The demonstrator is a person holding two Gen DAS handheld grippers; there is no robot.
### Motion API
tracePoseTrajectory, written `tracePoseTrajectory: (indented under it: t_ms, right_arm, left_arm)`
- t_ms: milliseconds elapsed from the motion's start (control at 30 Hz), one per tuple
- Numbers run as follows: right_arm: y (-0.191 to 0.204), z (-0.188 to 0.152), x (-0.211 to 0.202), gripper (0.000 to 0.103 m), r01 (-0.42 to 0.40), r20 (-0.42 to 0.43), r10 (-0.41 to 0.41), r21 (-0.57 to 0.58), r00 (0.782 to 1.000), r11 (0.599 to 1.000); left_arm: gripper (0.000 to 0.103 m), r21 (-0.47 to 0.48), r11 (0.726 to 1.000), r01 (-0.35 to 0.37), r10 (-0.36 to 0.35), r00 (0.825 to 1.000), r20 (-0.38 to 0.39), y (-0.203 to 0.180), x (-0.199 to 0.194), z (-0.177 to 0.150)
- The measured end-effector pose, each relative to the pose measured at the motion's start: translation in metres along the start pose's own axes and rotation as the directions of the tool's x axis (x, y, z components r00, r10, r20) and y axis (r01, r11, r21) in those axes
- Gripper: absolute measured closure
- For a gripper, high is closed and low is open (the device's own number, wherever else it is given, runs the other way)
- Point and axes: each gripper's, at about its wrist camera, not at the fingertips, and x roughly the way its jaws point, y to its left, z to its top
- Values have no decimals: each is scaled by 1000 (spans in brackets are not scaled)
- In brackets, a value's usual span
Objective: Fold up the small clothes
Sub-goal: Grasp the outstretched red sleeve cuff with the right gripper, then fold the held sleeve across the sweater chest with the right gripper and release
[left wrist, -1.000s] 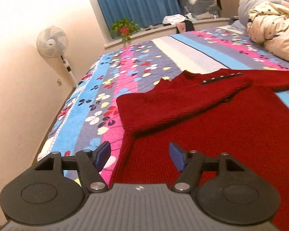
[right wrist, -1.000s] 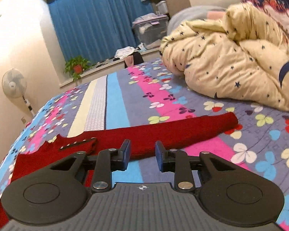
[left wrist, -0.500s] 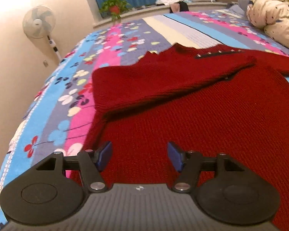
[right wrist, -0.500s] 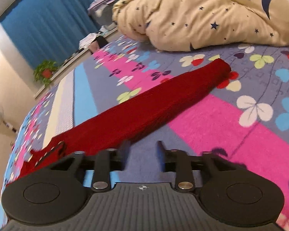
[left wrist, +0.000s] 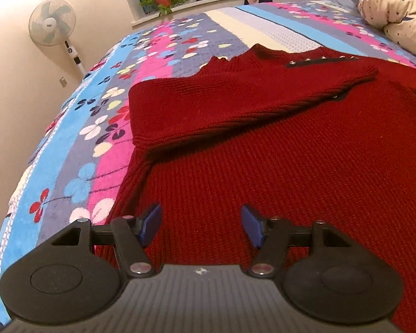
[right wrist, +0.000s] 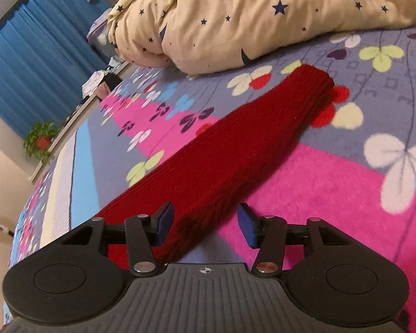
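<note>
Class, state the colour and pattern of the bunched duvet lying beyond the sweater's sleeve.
Cream with dark blue stars, the duvet shows best in the right wrist view.

Floral bedspread (left wrist: 163, 41), star duvet (right wrist: 235, 14), fan (left wrist: 52, 23).

A dark red knitted sweater (left wrist: 291, 172) lies flat on the flowered bed cover. Its left sleeve (left wrist: 235, 102) is folded across the chest, cuff pointing right, just below a dark shoulder strip with small metal studs (left wrist: 321, 59). The right sleeve (right wrist: 235, 149) stretches straight out to the far right, flat, its ribbed cuff (right wrist: 313, 83) near the star-patterned duvet.
</note>
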Motion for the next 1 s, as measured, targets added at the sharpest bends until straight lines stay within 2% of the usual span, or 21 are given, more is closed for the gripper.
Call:
tracePoseTrajectory:
  t_ms: [67, 133, 167, 200, 367, 500, 700, 800, 867, 933, 1000]
  right_arm:
    - [1, 2, 5, 52, 6, 9, -6, 7, 1000, 1000]
    - [1, 3, 9, 67, 17, 10, -17, -3, 1000, 1000]
    - [0, 5, 12, 78, 19, 0, -19, -10, 1000, 1000]
    - [-1, 5, 14, 84, 20, -5, -20, -16, 1000, 1000]
    - [0, 8, 14, 89, 9, 1, -9, -43, 1000, 999]
    - [20, 7, 6, 89, 39, 49, -33, -144, 998, 989]
    - [61, 4, -7, 90, 146, 134, -109, -307, 985, 940]
    - [102, 1, -12, 90, 254, 200, -183, -432, 963, 866]
    - [145, -5, -21, 90, 302, 272, -180, -521, 945, 798]
    - [200, -25, -34, 90, 337, 364, -112, -644, 925, 687]
    - [262, -68, -56, 90, 323, 418, 53, -770, 907, 550]
  left_arm:
    - [34, 0, 1000, -7, 7, 1000, -7, 0, 3, 0]
    - [34, 0, 1000, -13, 13, 1000, -11, 0, 5, -1]
    - [34, 1, 1000, -14, 15, 1000, -11, 0, 5, -1]
    - [34, 0, 1000, -15, 15, 1000, -11, 0, 5, -2]
    - [34, 1, 1000, -15, 15, 1000, -12, -1, 5, -1]
    - [34, -11, 1000, -7, 6, 1000, -8, 1, 1, 1]
    - [34, -56, 998, 23, -25, 999, -38, 7, 0, 2]
    - [34, -49, 998, 25, -28, 997, -66, 6, -1, 1]
    - [34, -60, 998, 13, -18, 997, -72, 9, -2, 1]
    - [34, -88, 996, 12, -19, 997, -79, 16, -3, 2]
    - [34, -127, 992, 9, -20, 996, -84, 24, -5, 4]
